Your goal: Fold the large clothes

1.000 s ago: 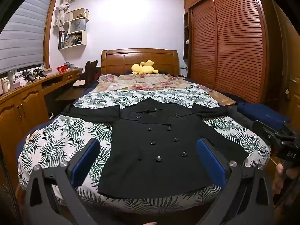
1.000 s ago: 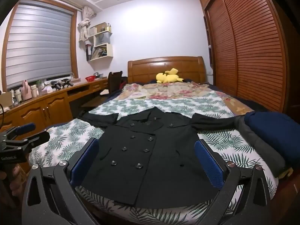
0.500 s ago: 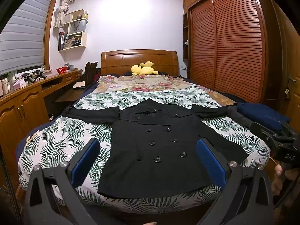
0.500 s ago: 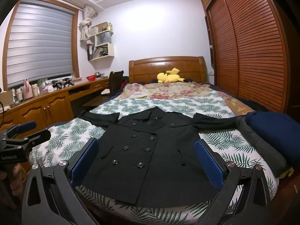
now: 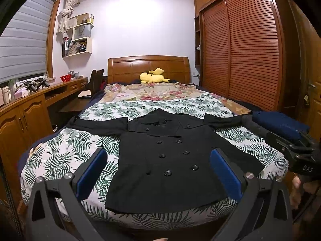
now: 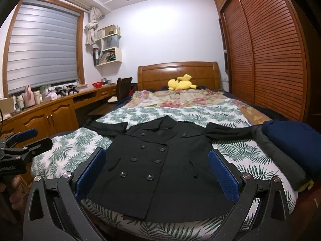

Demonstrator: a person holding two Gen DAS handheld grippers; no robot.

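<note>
A black coat (image 5: 170, 160) lies face up and spread flat on the bed (image 5: 60, 156), buttons fastened, hem toward the foot and both sleeves stretched sideways, a layout that exposes every edge for folding. The left gripper (image 5: 158, 172) and right gripper (image 6: 156, 172) hover short of the hem, jaws wide apart and holding nothing, presumably poised to take the lower corners. Folded dark clothes (image 6: 291, 140) sit at the bed's right edge; the right sleeve's cuff seems to reach them.
</note>
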